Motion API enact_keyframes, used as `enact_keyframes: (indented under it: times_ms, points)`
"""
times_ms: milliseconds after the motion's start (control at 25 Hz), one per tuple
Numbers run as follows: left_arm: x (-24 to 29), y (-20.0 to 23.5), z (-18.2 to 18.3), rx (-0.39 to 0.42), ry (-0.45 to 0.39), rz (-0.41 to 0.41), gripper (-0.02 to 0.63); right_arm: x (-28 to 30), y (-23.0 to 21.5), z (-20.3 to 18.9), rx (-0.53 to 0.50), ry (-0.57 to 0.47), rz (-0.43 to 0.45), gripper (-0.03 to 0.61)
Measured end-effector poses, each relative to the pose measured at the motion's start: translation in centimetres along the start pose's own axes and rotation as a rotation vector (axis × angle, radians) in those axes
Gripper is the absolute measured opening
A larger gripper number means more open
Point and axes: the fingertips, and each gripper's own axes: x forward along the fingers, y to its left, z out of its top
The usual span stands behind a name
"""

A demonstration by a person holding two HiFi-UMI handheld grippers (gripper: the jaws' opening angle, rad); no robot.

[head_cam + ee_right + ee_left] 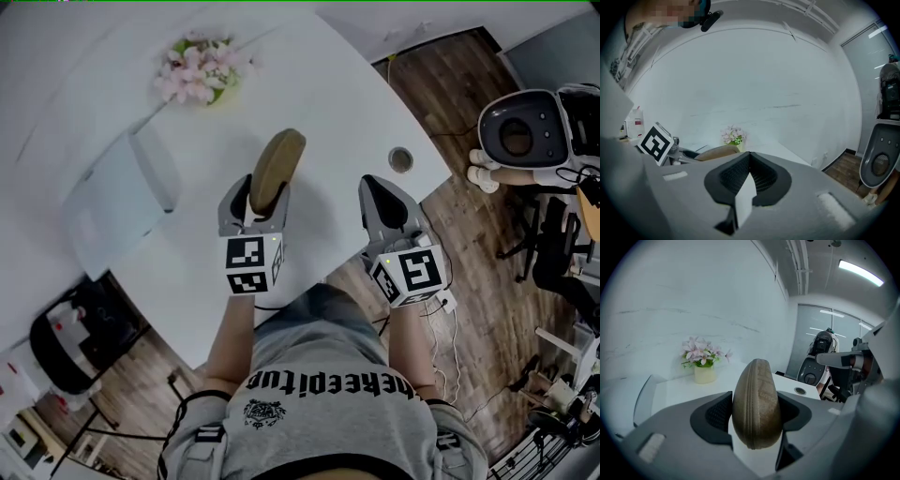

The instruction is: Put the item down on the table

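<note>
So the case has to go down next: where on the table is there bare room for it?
Barest: the table stretch bordered by the flowers, the grommet hole and the case in the left gripper. A narrower bare strip lies between the left and right gripper. Crowded on the left, where the pale tray lies near the flowers.

Case (278, 167) between fingers (715, 412) of left gripper (258, 201) over table (309, 84); flowers (197, 71) beyond, right gripper (375, 187) alongside.
</note>
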Motion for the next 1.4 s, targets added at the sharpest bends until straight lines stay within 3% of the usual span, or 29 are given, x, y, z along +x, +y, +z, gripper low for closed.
enact_keyframes:
  times_ms: [560,760,1000,1400]
  points:
    - [3.7,0.5,-4.5,0.066,0.118,0.0,0.282,0.6,-0.8,-1.9,0.024,0.055,-0.042,0.0]
    - [4.3,0.5,-4.9,0.077,0.121,-0.006,0.282,0.7,-0.9,-2.3,0.03,0.067,-0.055,0.0]
    - [4.7,0.3,-6.1,0.16,0.164,0.007,0.285,0.8,-0.8,-2.3,0.029,0.069,-0.058,0.0]
    - [4.7,0.5,-6.9,0.195,0.189,0.033,0.293,0.2,-0.7,-1.8,0.018,0.056,-0.056,0.0]
